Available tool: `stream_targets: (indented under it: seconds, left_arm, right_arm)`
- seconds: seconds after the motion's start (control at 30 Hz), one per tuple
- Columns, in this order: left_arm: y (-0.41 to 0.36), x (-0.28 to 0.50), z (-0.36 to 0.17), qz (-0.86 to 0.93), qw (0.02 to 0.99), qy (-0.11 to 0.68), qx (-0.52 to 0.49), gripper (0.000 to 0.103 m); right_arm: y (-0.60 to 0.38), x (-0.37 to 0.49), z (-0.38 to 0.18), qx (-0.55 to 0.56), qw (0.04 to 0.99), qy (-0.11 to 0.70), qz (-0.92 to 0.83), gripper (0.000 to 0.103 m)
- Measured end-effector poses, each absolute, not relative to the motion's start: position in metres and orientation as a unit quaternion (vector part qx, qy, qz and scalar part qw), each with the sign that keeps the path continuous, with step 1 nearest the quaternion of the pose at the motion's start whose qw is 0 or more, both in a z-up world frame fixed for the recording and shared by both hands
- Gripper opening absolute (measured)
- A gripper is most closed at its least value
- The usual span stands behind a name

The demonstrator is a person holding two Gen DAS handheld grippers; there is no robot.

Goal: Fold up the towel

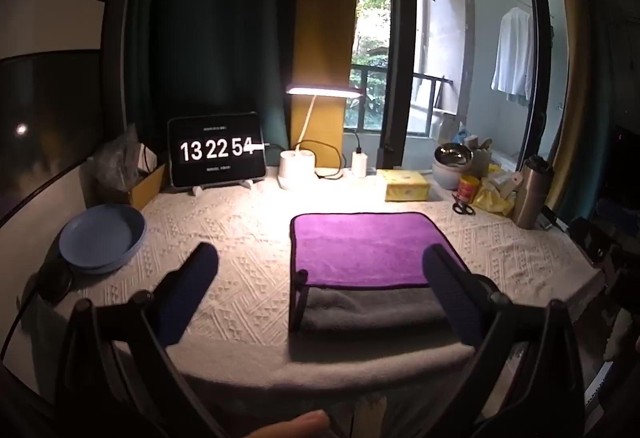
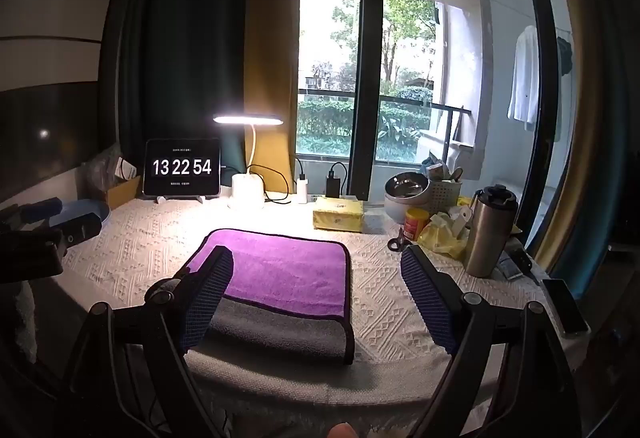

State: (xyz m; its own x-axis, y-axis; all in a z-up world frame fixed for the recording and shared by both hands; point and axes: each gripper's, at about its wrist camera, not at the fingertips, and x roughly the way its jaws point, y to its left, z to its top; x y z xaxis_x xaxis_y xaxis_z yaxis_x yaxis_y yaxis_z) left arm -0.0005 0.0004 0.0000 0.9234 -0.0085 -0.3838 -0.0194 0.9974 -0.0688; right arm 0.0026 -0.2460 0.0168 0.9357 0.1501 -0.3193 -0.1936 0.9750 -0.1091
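A towel (image 1: 360, 250) lies on the white textured tablecloth, purple on top with its grey underside (image 1: 368, 308) showing as a band along the near edge. It also shows in the right wrist view (image 2: 288, 270). My left gripper (image 1: 320, 266) is open and empty, held above the table's near edge, its right finger over the towel's near right part. My right gripper (image 2: 316, 274) is open and empty, its left finger over the towel's near left corner. The left gripper shows at the far left of the right wrist view (image 2: 60, 222).
A blue plate (image 1: 102, 238) sits at the left. At the back stand a tablet clock (image 1: 216, 152), a lit desk lamp (image 1: 296, 168), a yellow tissue box (image 1: 406, 184), a steel bowl (image 1: 452, 158), scissors (image 1: 464, 208) and a steel bottle (image 2: 490, 230). A phone (image 2: 566, 306) lies at the right edge.
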Motion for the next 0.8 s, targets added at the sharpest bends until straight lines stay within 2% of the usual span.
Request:
stream_targets:
  seconds: [0.8]
  left_arm:
    - [0.0053,-0.0093,-0.0016,-0.001,0.980,0.191,-0.050,0.103]
  right_arm:
    - [-0.2430,0.0014,0.0133,-0.068,0.980,0.157,0.097,0.088]
